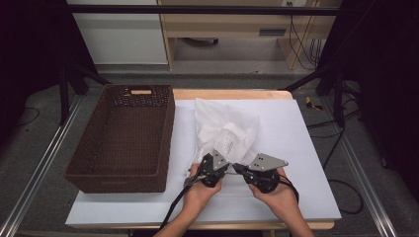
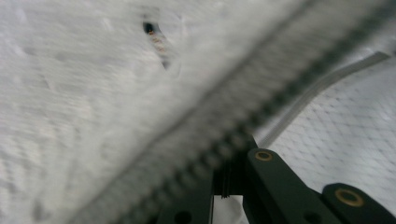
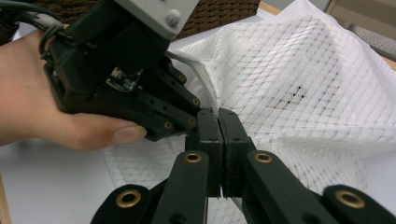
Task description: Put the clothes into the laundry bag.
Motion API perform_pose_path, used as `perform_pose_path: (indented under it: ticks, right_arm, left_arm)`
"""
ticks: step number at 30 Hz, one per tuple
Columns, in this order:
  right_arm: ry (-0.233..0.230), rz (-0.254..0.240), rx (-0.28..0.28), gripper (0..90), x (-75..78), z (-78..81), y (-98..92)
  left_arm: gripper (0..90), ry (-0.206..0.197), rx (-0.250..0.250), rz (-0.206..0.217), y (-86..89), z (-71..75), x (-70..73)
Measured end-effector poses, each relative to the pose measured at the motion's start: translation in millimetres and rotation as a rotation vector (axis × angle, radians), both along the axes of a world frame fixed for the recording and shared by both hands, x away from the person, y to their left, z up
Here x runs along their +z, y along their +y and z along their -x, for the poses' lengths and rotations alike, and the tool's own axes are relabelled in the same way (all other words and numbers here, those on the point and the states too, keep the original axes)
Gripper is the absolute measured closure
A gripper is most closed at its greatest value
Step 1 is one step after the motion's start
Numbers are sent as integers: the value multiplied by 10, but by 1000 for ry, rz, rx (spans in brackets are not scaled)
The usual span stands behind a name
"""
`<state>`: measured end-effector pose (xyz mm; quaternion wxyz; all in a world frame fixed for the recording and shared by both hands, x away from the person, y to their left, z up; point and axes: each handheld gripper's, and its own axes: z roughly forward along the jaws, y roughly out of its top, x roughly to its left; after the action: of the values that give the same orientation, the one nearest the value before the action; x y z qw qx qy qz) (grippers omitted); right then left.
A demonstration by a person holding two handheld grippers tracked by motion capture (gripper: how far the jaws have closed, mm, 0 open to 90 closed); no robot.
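While both hands hold low at the table's near edge, left gripper [image 1: 228, 167] and right gripper [image 1: 239, 169] meet tip to tip | each clamped, seemingly on the zipper edge of one white mesh bag [image 1: 225, 129] | bag spreads away from them on white board [image 1: 296, 148] | one brown basket [image 1: 123, 138] left
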<state>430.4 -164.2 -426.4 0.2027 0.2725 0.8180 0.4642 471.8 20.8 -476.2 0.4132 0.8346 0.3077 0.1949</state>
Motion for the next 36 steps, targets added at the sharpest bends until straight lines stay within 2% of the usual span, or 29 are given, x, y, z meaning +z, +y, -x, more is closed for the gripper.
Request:
perform_pose_path:
  ticks: [9, 36]
  right_arm:
    - [8, 3, 3, 894, -13, -20, 1]
    - [30, 1, 6, 894, -67, -75, 10]
  left_arm:
    - [900, 7, 34, 26, -24, -127, -5]
    - [900, 12, 107, 33, -113, -375, -18]
